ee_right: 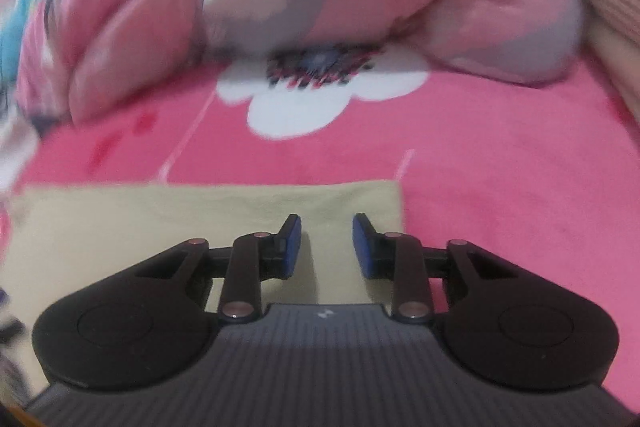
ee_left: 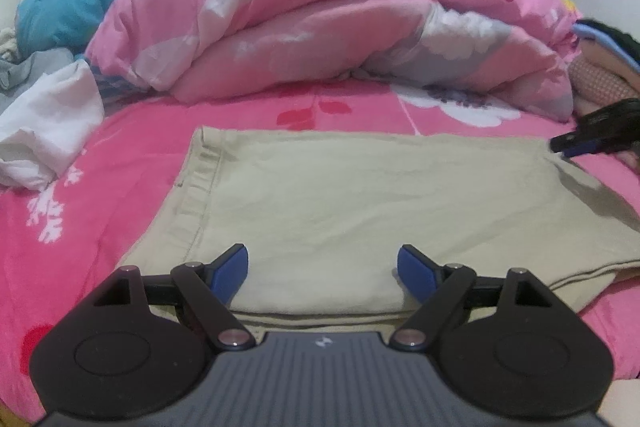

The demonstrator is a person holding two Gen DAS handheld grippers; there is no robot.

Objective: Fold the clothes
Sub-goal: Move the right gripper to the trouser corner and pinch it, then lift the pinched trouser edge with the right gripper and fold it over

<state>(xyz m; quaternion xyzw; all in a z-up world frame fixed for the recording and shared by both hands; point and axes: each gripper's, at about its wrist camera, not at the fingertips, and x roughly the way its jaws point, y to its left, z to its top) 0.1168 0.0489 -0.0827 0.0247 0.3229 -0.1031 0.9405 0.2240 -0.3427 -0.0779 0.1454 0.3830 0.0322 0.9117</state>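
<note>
A beige garment (ee_left: 332, 203) is seen laid flat on the pink floral bedsheet (ee_left: 132, 155), folded into a broad rectangle with its layers stacked at the near edge. The cloth is a pale khaki, lightly creased, and a stitched hem or waistband with a doubled seam runs down its left side in the left wrist view. Its far edge is straight and lies just short of the white flower printed on the sheet. In the right wrist view the same garment (ee_right: 200, 215) is shown with a crisp right-hand corner, though that picture is smeared by motion and finer detail cannot be made out.

The left gripper (ee_left: 322, 269) is held over the near edge of the garment with its blue-padded jaws wide apart — nothing is clamped between them. The right gripper (ee_right: 326, 247) is poised above the garment's right end, its jaws partly apart and empty; whether the tips touch the cloth cannot be told. It is also glimpsed at the garment's far right corner in the left wrist view.

Beyond the garment a rumpled pink quilt (ee_left: 340, 19) is heaped across the bed, and a crumpled white cloth (ee_left: 48, 123) lies to the garment's left, apart from it.
</note>
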